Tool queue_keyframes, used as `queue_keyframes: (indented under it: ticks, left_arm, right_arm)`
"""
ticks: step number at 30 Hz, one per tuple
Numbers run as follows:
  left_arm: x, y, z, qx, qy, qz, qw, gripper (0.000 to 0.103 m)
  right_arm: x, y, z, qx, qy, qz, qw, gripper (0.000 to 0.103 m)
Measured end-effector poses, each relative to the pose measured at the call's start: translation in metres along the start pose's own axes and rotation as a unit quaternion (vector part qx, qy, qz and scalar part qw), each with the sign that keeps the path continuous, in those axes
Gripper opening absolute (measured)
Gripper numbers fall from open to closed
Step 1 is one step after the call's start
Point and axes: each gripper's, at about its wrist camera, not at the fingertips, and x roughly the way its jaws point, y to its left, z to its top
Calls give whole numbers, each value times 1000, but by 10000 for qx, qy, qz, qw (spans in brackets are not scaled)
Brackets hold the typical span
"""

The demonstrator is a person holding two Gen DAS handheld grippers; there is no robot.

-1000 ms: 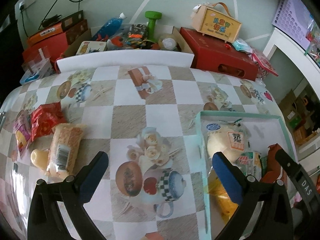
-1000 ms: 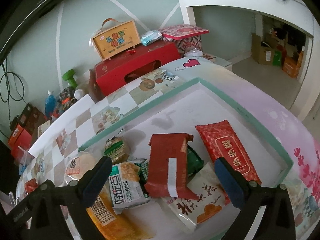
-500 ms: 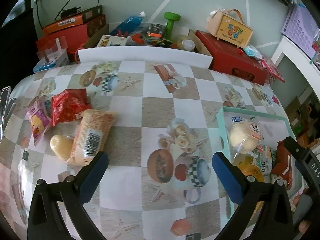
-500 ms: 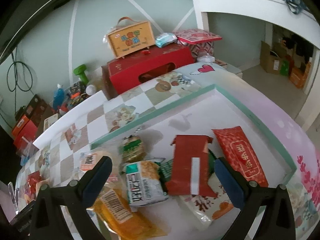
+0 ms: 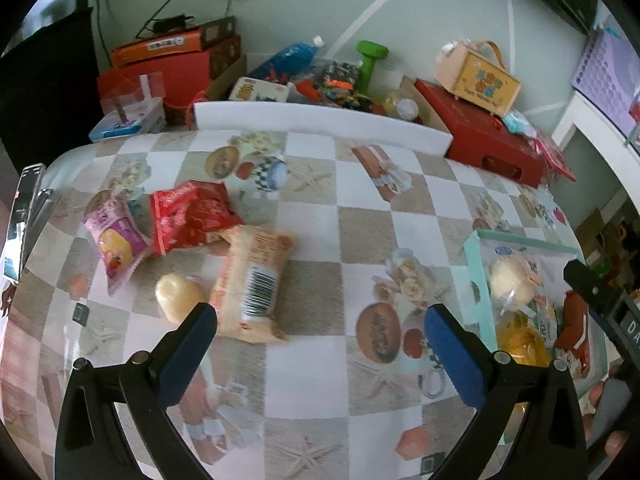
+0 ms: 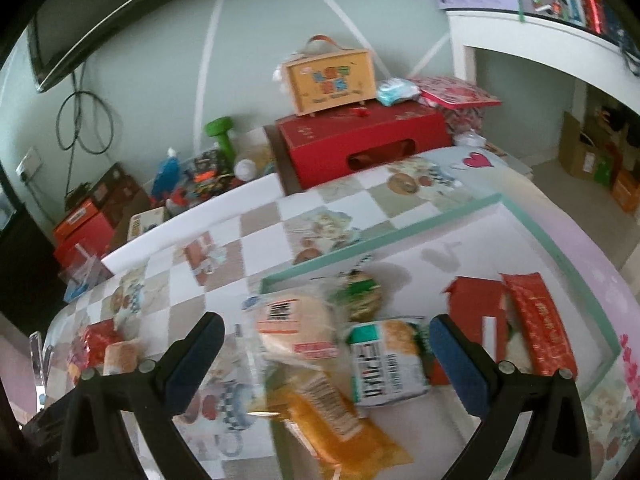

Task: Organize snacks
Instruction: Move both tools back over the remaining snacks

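Four snacks lie loose on the checked tablecloth (image 5: 312, 376), left of centre: a tan barcode packet (image 5: 252, 284) nearest, a round pale bun (image 5: 180, 296) touching its left side, a red bag (image 5: 192, 216) just beyond, and a pink pouch (image 5: 116, 236) furthest left. The left gripper (image 5: 320, 320) hangs over the near edge of the cloth, released and empty, the tan packet just ahead of its left finger. Well to the right sits the mint-rimmed tray (image 6: 400, 232), already crowded with packets; the right gripper (image 6: 326, 334) hovers over its left end, also released with nothing in it. The likely trouble: the tan packet overlaps the bun and the red bag, so a careless close could pinch two at once or shove the bun away. The tray's near-left pile could also spill over the rim.
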Motion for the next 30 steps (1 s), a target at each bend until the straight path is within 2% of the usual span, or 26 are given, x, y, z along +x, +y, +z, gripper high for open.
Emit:
queue_keyframes:
  ticks: [4, 7, 9, 16, 21, 27, 30]
  left_arm:
    - [-1, 13, 3, -130, 30, -119, 9998, 103]
    - [1, 21, 5, -195, 100, -228, 9995, 103]
    - [3, 24, 6, -157, 143, -172, 9996, 103]
    - [-6, 48, 17, -292, -100, -40, 9995, 103]
    - [-14, 68, 27, -389, -251, 0, 9989, 103]
    - [-16, 104, 35, -755, -207, -28, 9969, 103]
    - [-17, 122, 37, -872, -169, 67, 9960, 103]
  right_arm:
    - [1, 12, -3, -50, -70, 55, 9999, 103]
    - [1, 19, -6, 7, -148, 326, 9994, 103]
    - [1, 24, -7, -28, -157, 441, 9989, 103]
    - [4, 44, -14, -437, -165, 130, 9988, 103]
    - [4, 51, -17, -374, -128, 284, 9988, 103]
    - [1, 69, -21, -611, -199, 181, 9978, 103]
    - [-1, 78, -23, -652, -214, 279, 9973, 103]
